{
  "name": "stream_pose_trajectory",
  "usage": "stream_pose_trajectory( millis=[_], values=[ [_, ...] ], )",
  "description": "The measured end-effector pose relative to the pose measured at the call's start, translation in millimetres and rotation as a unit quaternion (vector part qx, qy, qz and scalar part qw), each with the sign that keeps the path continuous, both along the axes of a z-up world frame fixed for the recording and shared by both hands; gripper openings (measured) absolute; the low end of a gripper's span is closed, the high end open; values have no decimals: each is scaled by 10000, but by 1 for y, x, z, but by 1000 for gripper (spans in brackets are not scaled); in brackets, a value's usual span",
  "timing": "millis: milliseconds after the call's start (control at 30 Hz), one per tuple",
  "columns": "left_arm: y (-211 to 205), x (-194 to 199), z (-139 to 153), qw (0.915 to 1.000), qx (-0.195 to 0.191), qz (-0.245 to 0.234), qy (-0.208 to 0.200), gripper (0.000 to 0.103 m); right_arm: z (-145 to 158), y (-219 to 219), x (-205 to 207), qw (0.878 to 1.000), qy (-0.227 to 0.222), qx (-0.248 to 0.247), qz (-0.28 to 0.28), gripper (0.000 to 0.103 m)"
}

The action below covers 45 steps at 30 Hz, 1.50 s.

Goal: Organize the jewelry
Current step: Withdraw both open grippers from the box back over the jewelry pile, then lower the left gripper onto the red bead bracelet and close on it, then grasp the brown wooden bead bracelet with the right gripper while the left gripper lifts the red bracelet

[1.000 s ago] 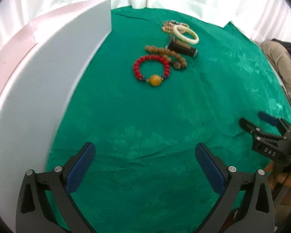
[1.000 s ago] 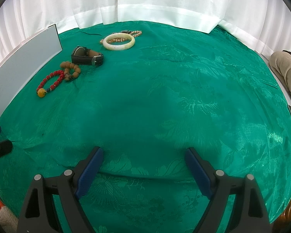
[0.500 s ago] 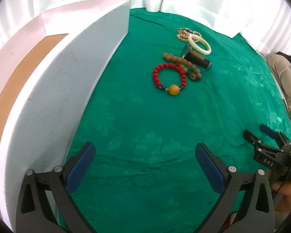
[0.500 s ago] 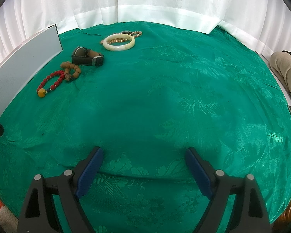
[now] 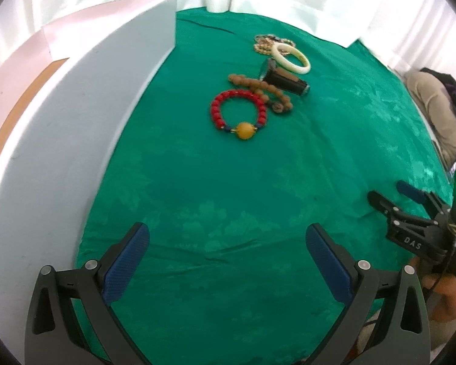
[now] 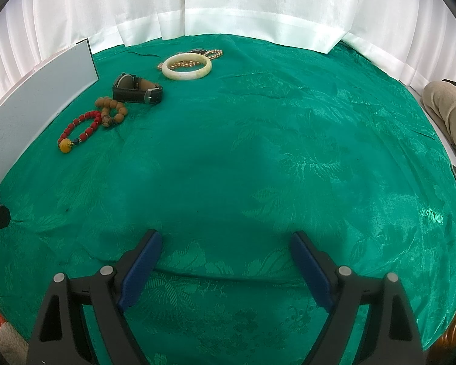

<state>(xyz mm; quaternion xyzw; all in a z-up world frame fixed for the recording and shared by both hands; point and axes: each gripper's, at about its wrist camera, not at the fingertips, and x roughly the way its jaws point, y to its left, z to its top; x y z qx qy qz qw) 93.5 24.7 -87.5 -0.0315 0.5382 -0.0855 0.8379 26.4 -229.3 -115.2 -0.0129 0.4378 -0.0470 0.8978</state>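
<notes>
On the green cloth lie a red bead bracelet (image 5: 238,112) (image 6: 79,127) with an amber bead, a brown wooden bead bracelet (image 5: 260,89) (image 6: 111,111), a dark wristwatch (image 5: 284,80) (image 6: 136,89), a white bangle (image 5: 290,57) (image 6: 187,67) and gold bead strands (image 5: 263,42) (image 6: 214,53). My left gripper (image 5: 226,252) is open and empty, well short of the red bracelet. My right gripper (image 6: 226,261) is open and empty over bare cloth, far from the jewelry; it also shows in the left wrist view (image 5: 392,196).
A white box (image 5: 76,127) (image 6: 36,91) with a brown inside stands along the left side of the cloth. White curtains (image 6: 228,6) hang behind the table. A person's beige-clad leg (image 6: 450,112) is at the right edge.
The left gripper has swung and lifted, so the box fills more of the left and the jewelry sits more to the centre. The right gripper has not moved.
</notes>
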Motion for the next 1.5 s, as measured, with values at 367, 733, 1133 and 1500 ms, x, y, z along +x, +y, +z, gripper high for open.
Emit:
stream_pose_trajectory(
  millis=[367,733,1133,1500],
  values=[
    [5,14,7,9995,-299,27,-30,102,0,0,0,10000,-15,4,11,89],
    [-51,62,13,9931,430,-927,-573,82,-1,-1,-1,10000,-7,3,23,89],
    [-56,85,-24,9787,512,-1978,-197,38,-1,-1,0,10000,-4,5,42,89],
    [-27,71,-14,9936,-316,-1089,-4,15,0,-3,3,9998,170,24,143,89]
  ],
)
